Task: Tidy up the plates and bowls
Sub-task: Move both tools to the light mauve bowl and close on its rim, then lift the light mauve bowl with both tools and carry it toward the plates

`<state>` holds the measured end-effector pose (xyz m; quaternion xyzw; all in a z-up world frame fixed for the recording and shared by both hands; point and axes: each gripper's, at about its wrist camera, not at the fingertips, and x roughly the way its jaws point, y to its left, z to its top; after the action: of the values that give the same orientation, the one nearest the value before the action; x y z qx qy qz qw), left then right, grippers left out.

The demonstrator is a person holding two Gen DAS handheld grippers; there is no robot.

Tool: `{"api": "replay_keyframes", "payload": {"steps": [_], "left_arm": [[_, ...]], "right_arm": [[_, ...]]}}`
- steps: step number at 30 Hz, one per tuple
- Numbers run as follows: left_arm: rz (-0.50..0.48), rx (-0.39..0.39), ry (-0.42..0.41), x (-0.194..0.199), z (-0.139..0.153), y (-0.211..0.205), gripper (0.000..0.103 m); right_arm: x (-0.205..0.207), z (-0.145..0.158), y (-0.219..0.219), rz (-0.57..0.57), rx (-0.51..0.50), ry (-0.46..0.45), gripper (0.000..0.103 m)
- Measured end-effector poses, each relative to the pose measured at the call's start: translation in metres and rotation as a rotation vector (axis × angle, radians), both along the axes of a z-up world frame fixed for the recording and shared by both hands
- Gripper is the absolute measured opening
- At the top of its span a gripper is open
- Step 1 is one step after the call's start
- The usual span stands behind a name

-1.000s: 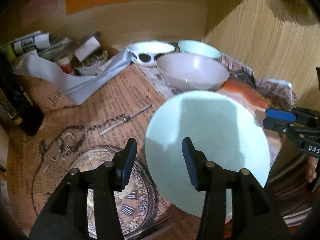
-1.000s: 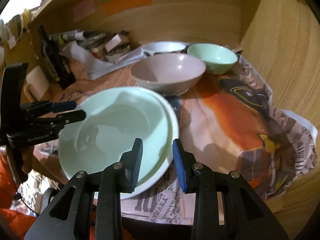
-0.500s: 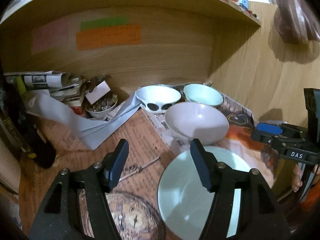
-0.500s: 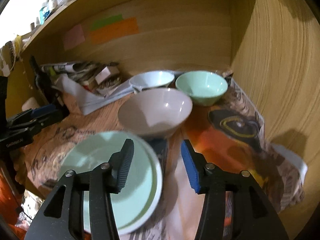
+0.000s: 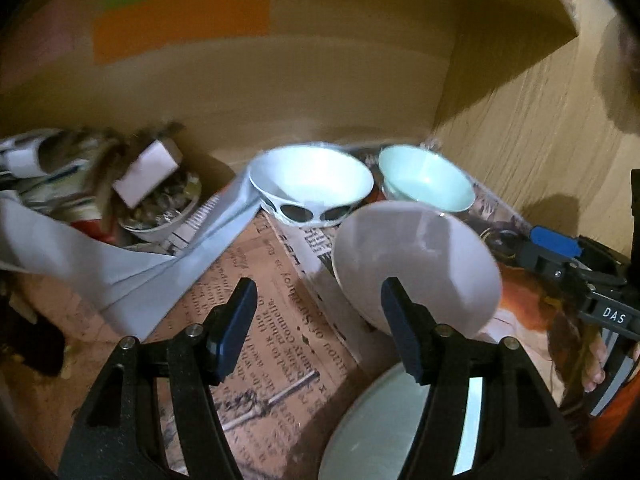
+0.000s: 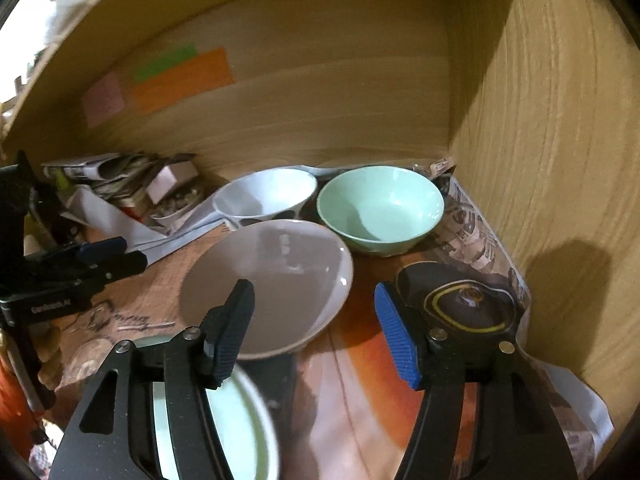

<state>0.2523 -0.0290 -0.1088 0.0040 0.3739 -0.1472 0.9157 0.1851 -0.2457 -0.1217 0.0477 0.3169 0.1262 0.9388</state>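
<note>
The left hand-held gripper (image 5: 316,320) hangs with jaws wide apart, a grey bowl (image 5: 416,264) at two o'clock, a pale green plate (image 5: 368,436) at five.

Ahead of my spread left gripper (image 5: 318,324), bare newspaper (image 5: 256,304) lies open between the paper clutter (image 5: 80,208) and the grey bowl (image 5: 416,264).

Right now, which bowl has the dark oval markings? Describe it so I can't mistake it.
Look to the back right corner of the wooden shelf, where three bowls cluster. The white bowl with dark oval spots sits rearmost on the left, beside the plain mint green bowl and behind the larger plain grey bowl. Only it is patterned.
</note>
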Motion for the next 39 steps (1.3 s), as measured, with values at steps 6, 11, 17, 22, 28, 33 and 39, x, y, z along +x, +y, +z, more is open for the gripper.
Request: {"api": "replay_keyframes", "payload": {"steps": [6,11,17,22,28,33,39], "left_arm": [[-0.033,-0.019,0.063,0.029,-0.013,-0.006,0.064],[-0.055,-0.032,0.099,0.042,-0.022,-0.009,0.059],[-0.097,-0.016,0.133,0.049,-0.032,-0.015,0.033],[-0.127,-0.031,0.148,0.053,-0.036,-0.016,0.027],[-0.164,-0.042,0.159,0.054,-0.038,-0.02,0.017],[-0.16,0.004,0.151,0.053,-0.036,-0.027,0.016],[-0.139,0.01,0.133,0.048,-0.031,-0.031,0.016]], "right_arm": [[0.029,-0.018,-0.002,0.004,0.018,0.073,0.059],[0.04,-0.032,-0.003,0.003,0.029,0.103,0.059],[0.049,-0.041,0.0,0.023,0.038,0.148,0.044],[0.052,-0.046,0.001,0.024,0.061,0.162,0.032],[0.056,-0.051,0.006,0.051,0.072,0.186,0.022],[0.054,-0.048,0.013,0.035,0.027,0.172,0.022],[0.047,-0.038,0.014,0.021,0.022,0.141,0.022]]}}
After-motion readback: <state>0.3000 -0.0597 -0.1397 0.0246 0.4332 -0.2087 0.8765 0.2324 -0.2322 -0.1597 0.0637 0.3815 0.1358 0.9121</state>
